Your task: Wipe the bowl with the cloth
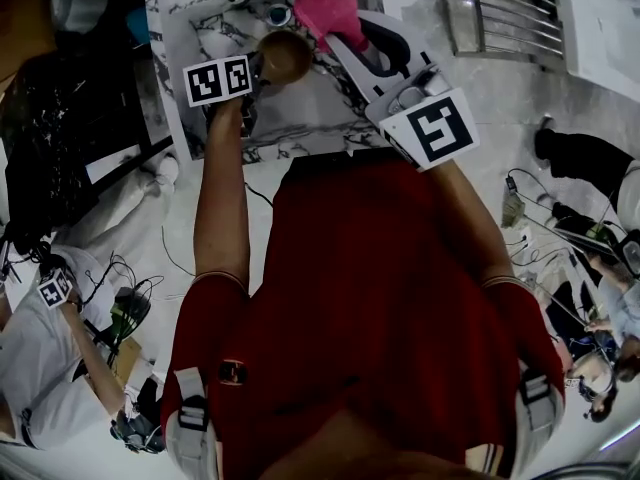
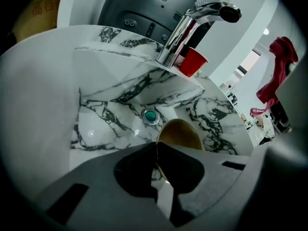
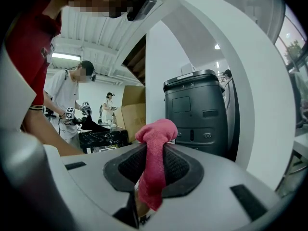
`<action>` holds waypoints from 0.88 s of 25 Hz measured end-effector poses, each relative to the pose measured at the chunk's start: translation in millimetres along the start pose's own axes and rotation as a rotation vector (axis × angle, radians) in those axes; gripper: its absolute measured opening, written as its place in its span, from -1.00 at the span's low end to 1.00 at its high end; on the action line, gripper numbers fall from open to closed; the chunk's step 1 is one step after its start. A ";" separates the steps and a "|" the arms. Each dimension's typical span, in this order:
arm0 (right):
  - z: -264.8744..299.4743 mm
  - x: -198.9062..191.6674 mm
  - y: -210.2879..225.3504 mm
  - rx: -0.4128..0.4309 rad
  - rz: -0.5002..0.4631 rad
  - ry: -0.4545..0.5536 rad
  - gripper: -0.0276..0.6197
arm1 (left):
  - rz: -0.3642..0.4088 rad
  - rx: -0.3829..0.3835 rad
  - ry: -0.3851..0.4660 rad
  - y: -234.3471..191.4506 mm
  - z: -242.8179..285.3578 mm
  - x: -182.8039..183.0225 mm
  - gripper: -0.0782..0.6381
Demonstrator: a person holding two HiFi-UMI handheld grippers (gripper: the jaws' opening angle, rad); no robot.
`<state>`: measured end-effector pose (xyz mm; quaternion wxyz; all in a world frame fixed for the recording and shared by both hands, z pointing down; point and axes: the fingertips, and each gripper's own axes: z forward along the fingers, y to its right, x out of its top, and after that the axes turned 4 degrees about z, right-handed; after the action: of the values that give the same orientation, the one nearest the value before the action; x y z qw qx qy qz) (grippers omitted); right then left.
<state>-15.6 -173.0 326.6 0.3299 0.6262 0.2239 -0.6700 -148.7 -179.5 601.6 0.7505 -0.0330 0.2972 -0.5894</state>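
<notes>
A brown bowl [image 1: 285,56] hangs over the marble sink [image 1: 310,118], with my left gripper [image 1: 257,71] shut on its rim. In the left gripper view the bowl [image 2: 179,133] stands on edge between the closed jaws of that gripper [image 2: 156,150], above the basin. My right gripper [image 1: 352,38] is shut on a pink cloth [image 1: 330,10] and holds it just right of the bowl, apart from it. In the right gripper view the cloth [image 3: 154,165] is pinched upright in this gripper [image 3: 154,153], its top bunched above the jaws and its lower end hanging below.
A chrome faucet [image 2: 192,25] and a red cup [image 2: 192,61] stand at the sink's back edge. A teal drain plug [image 2: 150,115] sits in the basin. A dark grey machine [image 3: 197,109] is behind. People [image 1: 40,358] and cables surround the sink on the floor.
</notes>
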 end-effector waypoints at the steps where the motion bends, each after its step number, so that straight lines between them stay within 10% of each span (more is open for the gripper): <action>1: -0.9 -0.2 0.3 -0.002 -0.001 0.000 -0.66 | -0.003 -0.003 -0.003 -0.3 1.5 -0.9 -0.73; 22: -8.8 -3.2 7.5 -0.016 -0.006 -0.025 -0.66 | -0.028 0.003 -0.054 -4.0 17.8 -12.0 -0.73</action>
<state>-4.1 -171.3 329.6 0.3355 0.6144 0.2271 -0.6771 -145.0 -175.2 622.8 0.7499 -0.0522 0.2754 -0.5992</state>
